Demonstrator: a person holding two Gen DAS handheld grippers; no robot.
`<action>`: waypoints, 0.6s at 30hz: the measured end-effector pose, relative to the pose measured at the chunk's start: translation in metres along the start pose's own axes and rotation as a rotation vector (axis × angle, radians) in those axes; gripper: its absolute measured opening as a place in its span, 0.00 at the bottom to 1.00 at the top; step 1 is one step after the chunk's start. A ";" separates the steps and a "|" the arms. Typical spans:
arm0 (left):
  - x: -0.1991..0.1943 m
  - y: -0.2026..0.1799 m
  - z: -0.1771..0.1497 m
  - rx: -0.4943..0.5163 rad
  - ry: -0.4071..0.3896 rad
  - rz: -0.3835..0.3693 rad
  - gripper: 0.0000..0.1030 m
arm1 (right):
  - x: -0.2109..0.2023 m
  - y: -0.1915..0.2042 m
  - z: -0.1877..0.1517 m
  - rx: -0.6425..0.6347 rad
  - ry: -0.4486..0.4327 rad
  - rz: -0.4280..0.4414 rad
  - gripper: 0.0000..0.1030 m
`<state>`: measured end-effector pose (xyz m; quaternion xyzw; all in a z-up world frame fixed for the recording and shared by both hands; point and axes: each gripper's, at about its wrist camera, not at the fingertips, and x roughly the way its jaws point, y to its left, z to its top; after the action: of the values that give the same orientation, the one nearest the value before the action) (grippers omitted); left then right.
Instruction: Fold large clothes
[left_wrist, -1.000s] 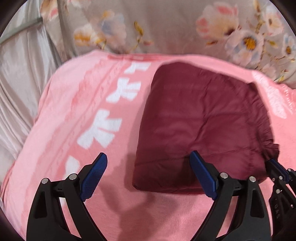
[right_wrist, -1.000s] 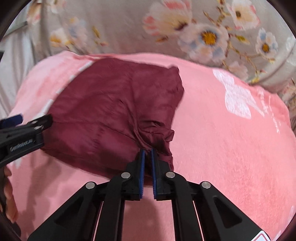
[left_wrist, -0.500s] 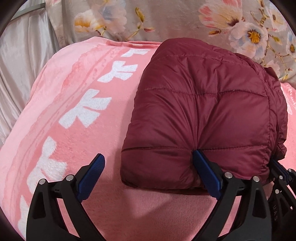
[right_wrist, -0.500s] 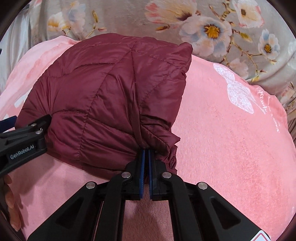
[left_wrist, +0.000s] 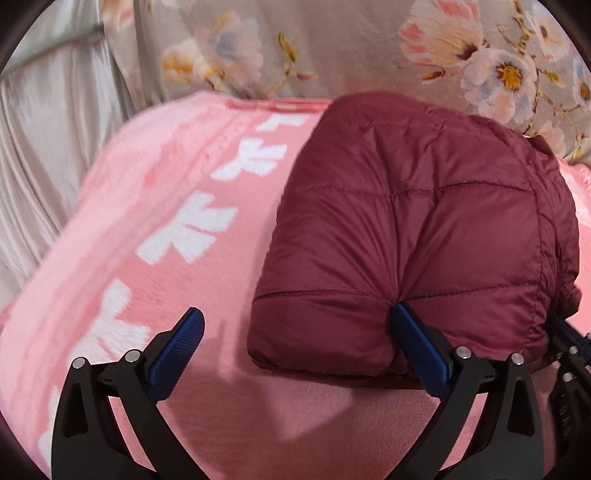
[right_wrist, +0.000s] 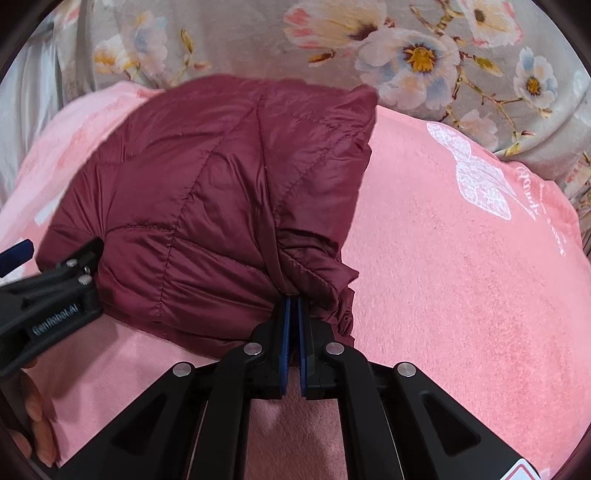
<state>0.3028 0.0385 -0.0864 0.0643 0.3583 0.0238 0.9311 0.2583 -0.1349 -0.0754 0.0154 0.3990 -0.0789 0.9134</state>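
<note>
My right gripper (right_wrist: 291, 301) pinches the near edge of the folded maroon jacket (right_wrist: 221, 206), which lies on a pink blanket (right_wrist: 461, 277). My left gripper (right_wrist: 44, 288) comes in from the left, one finger pressed against the jacket's side, jaws opening.

Black fingers (left_wrist: 476, 373) with blue pads (left_wrist: 173, 350), silver screws, white lettering.

A folded maroon quilted puffer jacket (left_wrist: 424, 236) is laid on a pink fleece blanket (left_wrist: 155, 229), toward its right in the left wrist view; grey floral fabric (left_wrist: 332, 44) is spread behind both.
</note>
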 end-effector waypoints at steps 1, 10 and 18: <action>-0.005 0.001 -0.002 0.000 -0.013 0.003 0.95 | -0.007 -0.003 -0.004 0.017 -0.012 0.010 0.05; -0.070 -0.002 -0.058 0.000 -0.007 -0.115 0.95 | -0.082 -0.024 -0.073 0.017 -0.046 -0.040 0.59; -0.098 -0.009 -0.084 0.002 0.006 -0.129 0.95 | -0.101 -0.023 -0.099 0.034 -0.015 -0.045 0.70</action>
<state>0.1740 0.0291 -0.0846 0.0421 0.3643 -0.0364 0.9296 0.1154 -0.1349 -0.0678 0.0213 0.3911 -0.1062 0.9139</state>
